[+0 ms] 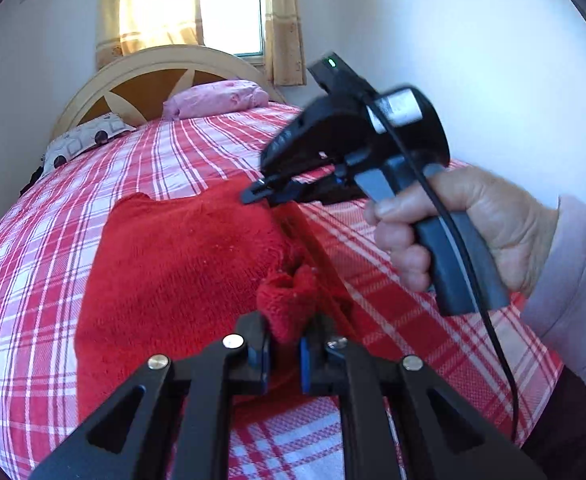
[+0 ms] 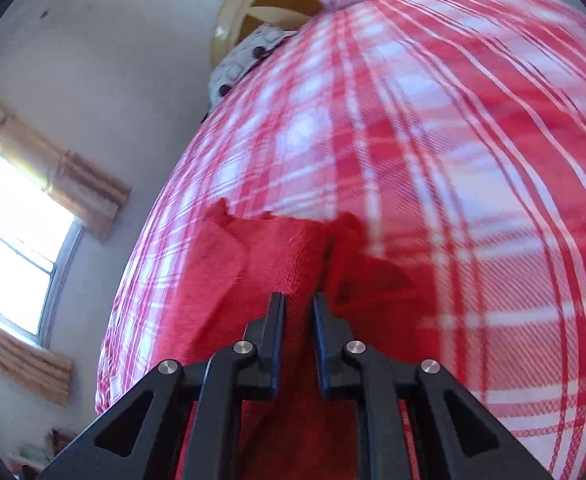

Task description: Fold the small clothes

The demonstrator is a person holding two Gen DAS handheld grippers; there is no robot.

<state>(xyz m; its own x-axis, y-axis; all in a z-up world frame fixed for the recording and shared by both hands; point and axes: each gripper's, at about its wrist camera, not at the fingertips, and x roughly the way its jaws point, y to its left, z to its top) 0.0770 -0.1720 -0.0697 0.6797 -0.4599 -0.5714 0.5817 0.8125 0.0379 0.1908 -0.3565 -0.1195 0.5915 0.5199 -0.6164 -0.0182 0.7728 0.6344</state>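
Note:
A small red knit garment (image 1: 181, 264) lies on the red-and-white plaid bedspread (image 1: 93, 184). My left gripper (image 1: 285, 344) is shut on a bunched near edge of the red garment. My right gripper (image 1: 259, 196), held by a hand, is shut on the garment's far right edge. In the right wrist view the right gripper (image 2: 298, 300) pinches a fold of the red garment (image 2: 277, 256), lifted a little off the bedspread (image 2: 473, 160).
A pink pillow (image 1: 217, 98) and a patterned pillow (image 1: 81, 140) lie by the cream headboard (image 1: 149, 68). A curtained window (image 1: 229, 4) is behind the bed. White walls stand left and right. The right gripper's black cable (image 1: 489, 304) hangs over the bed.

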